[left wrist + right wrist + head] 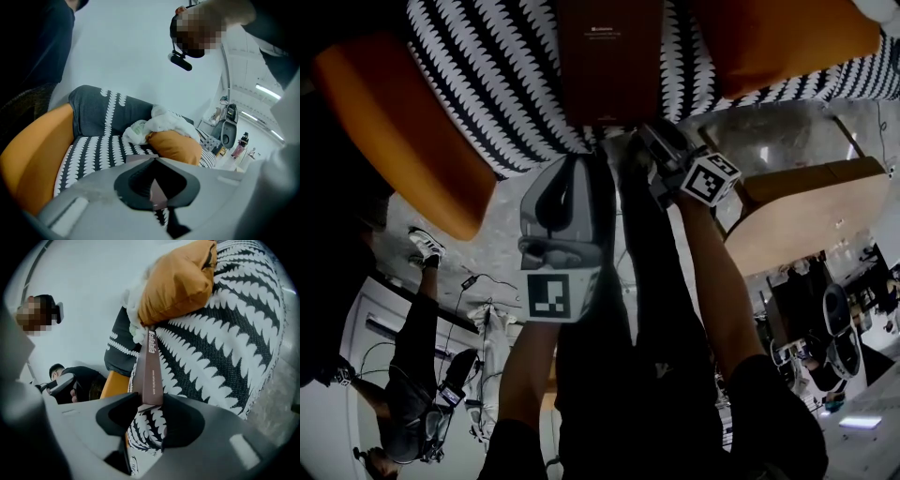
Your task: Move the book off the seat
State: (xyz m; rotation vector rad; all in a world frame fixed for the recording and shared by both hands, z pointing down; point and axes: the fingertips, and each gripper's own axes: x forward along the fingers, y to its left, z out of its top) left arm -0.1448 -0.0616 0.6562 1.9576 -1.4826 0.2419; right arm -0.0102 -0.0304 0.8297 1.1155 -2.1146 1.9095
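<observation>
A brown book [609,56] lies on the black-and-white patterned seat [487,84] of an orange chair. My right gripper [652,136] is at the book's near right corner. In the right gripper view the book's spine [151,366] stands between the jaws, and my right gripper [150,404] is shut on it. My left gripper [598,155] reaches the book's near edge from below left. In the left gripper view the book's edge [140,158] shows just over my left gripper [157,187], with a brown patch in the gap. Its jaw state is hidden.
An orange armrest [403,131] flanks the seat's left, and an orange cushion [176,145] with a white cloth [164,122] lies at its back. A wooden table [797,216] stands to the right. A person [412,375] stands on the floor at lower left.
</observation>
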